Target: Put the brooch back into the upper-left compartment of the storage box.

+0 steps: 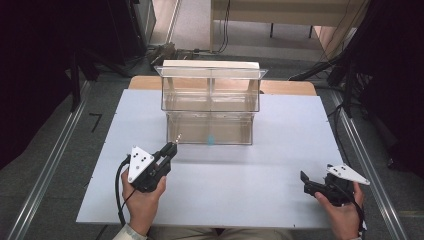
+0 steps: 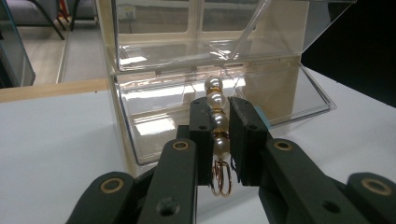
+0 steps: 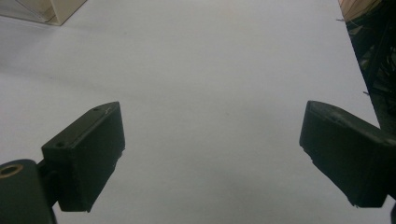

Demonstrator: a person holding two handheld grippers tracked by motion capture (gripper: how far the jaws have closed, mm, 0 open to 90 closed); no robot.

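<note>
1. Pinching a pearl string [image 2: 218, 128] between its jaws, the left gripper [image 2: 219, 135] holds it mid-length; gold rings [image 2: 221, 178] hang below the fingers, more pearls rise above.
2. Handling judgement: light, limp, slippery beads; grip on one pearl, gently.
3. Just beyond the fingertips: clear plastic box [image 2: 205, 70], lid raised.
4. Right gripper [image 3: 212, 154] spread wide, empty, over the white board [image 3: 210, 60], well apart.

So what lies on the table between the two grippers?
Nothing: in the high view the white table is bare between the left gripper, shut on a pearl earring, and the open right gripper.
</note>
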